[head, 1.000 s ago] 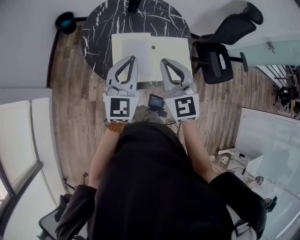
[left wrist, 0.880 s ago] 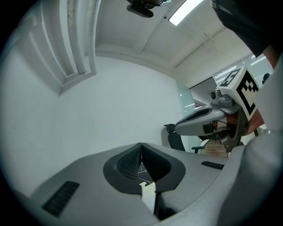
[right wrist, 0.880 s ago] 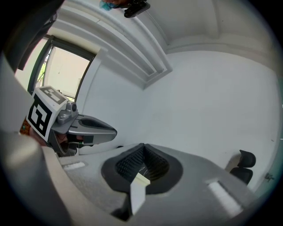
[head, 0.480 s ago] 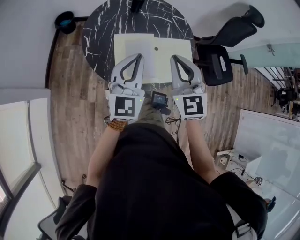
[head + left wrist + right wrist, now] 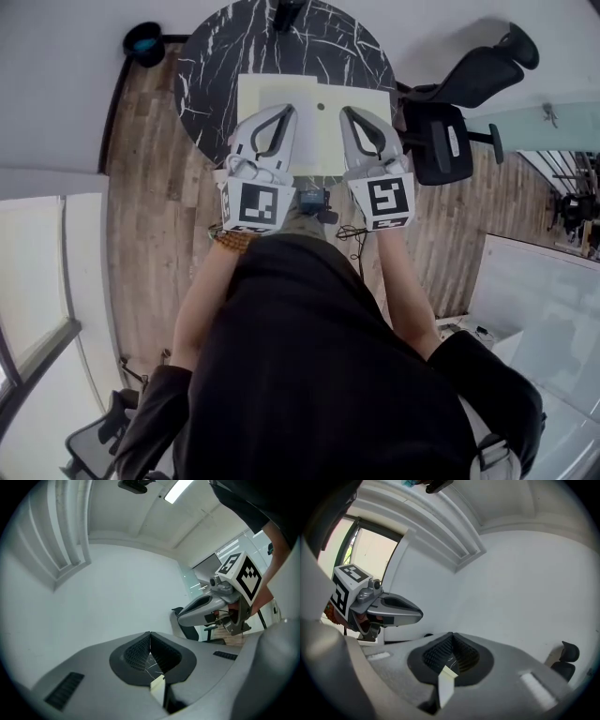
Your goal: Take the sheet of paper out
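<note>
- Nearest the head camera: black top (image 5: 319, 375), filling the lower half of the head view, with both forearms reaching forward from it.
- On the left wrist, a string of brown beads (image 5: 232, 242).
- Next out: left gripper (image 5: 288, 108) and right gripper (image 5: 346, 111), held side by side with a gap between them, each with its marker cube toward the body.
- Left jaws: closed tip to tip (plain in the left gripper view) and gripping nothing. Through the loop behind the tips, only a sliver of marble and a pale paper edge.
- Right jaws: likewise pressed together at the tips and empty, with the same pale edge showing through the loop.
- Between the two cubes, a small dark device (image 5: 313, 199) with a cable trailing off toward the right.
- Beneath and between the grippers: pale yellow paper (image 5: 317, 141), lying flat on the table and square to the person, with a small dark dot near its far middle. Loose sheet or sleeve: cannot tell. Both pairs of tips over its far half.
- Under the paper: round black marble table (image 5: 202, 70), white-veined.
- Around the table: wood plank floor (image 5: 150, 206).
- To the right of the table: black office chair (image 5: 441, 131).
- Farthest off, at the upper left: dark round bin (image 5: 145, 42) with something blue inside (close to the white wall).
</note>
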`<action>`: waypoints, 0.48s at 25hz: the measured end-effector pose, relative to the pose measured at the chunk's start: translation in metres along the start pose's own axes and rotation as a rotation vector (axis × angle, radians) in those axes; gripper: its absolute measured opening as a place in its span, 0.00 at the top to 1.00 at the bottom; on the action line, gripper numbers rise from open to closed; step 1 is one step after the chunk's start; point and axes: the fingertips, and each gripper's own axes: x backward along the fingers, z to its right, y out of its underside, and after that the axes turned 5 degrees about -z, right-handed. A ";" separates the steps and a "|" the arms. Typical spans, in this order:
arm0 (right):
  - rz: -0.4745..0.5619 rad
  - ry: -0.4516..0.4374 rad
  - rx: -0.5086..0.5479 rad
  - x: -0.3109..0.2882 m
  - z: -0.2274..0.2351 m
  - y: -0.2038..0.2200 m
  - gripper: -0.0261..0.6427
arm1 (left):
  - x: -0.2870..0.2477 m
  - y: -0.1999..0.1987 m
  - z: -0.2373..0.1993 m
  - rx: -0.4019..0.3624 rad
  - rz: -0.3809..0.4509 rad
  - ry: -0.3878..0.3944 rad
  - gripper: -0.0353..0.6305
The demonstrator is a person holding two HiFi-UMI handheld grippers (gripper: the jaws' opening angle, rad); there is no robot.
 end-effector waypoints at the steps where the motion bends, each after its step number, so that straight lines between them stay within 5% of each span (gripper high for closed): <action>1: 0.000 -0.006 0.004 -0.002 0.002 0.001 0.96 | -0.001 -0.002 -0.003 -0.002 0.004 -0.008 0.95; 12: -0.026 -0.054 -0.012 -0.025 0.015 0.022 0.96 | -0.020 0.003 -0.002 -0.035 0.020 0.033 0.95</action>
